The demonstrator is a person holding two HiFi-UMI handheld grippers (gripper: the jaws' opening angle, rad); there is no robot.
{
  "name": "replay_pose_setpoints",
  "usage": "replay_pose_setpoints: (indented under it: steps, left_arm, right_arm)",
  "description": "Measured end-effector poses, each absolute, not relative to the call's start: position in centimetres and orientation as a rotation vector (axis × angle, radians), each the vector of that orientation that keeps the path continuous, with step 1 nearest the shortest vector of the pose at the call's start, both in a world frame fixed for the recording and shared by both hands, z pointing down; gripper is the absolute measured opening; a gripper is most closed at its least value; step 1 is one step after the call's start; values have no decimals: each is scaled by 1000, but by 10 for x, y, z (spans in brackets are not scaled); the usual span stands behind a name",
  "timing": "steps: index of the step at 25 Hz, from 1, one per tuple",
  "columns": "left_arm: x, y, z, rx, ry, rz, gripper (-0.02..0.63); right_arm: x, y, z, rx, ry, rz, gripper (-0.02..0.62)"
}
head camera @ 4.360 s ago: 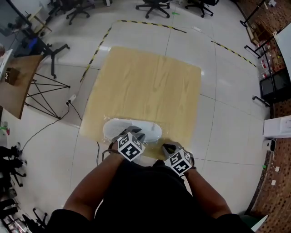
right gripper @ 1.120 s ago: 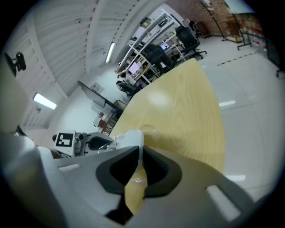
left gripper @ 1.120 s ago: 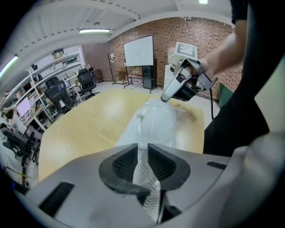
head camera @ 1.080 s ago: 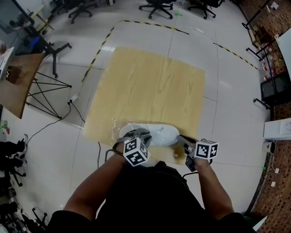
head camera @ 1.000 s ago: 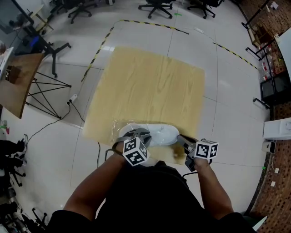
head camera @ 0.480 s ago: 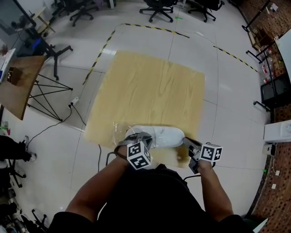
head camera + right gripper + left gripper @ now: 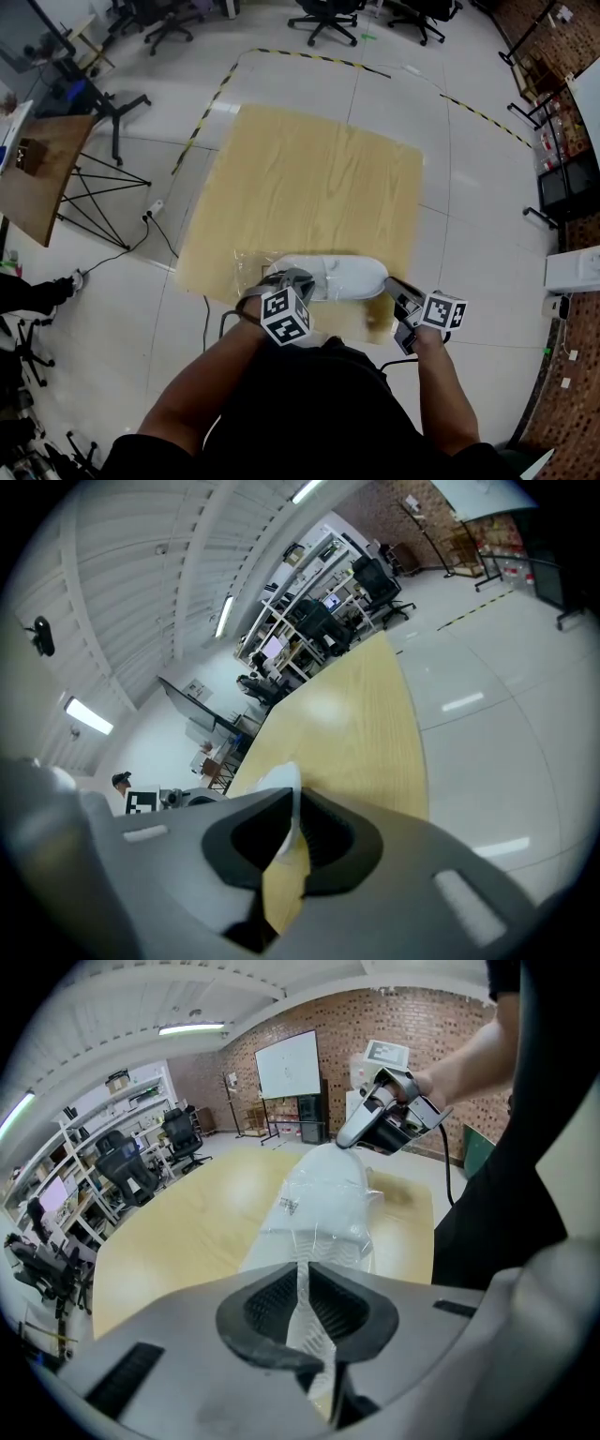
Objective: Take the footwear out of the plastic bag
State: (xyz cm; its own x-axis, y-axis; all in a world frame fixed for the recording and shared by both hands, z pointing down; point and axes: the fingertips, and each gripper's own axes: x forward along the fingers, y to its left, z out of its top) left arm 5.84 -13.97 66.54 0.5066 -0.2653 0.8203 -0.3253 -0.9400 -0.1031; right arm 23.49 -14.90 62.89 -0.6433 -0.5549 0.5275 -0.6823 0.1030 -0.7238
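The footwear [image 7: 337,277] is lying crosswise on the table [image 7: 319,178], between the tools. The left gripper [image 7: 305,1288] (jaws just closing) is pinching the plastic bag [image 7: 319,1237]; the right gripper [image 7: 292,827] is pinching the footwear's opposite end.

A lab-like workroom with an office side: tiled floor [image 7: 469,216] marked with striped tape [image 7: 309,54], wheeled office chairs [image 7: 319,17], a brick wall [image 7: 427,1030] with a whiteboard [image 7: 289,1063], and stocked shelves [image 7: 117,1124].

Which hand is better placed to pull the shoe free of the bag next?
Probably right: the right tongs pinch the white shoe's far end, free to pull away; the left tongs, jaws just closed, clamp the plastic bag as anchor.
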Motion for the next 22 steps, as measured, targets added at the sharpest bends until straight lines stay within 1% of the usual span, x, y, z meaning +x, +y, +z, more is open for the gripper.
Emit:
replay_pose_setpoints:
  steps: [2,4,11,22]
  left_arm:
    - [59,-140,664,2661,-528,1419,58]
    - [60,-140,664,2658,-526,1418,57]
    - [57,-139,671,2647,-526,1458,31]
    - [40,-144,681,2632,-510,1514,29]
  right_arm:
    - [240,-149,626,1272,-2240,1587,29]
    - [246,-148,625,1283,-2239,1576,29]
    - [274,-147,626,1380,-2204,1580,29]
    - [294,-133,635,1422,-2166,1545,29]
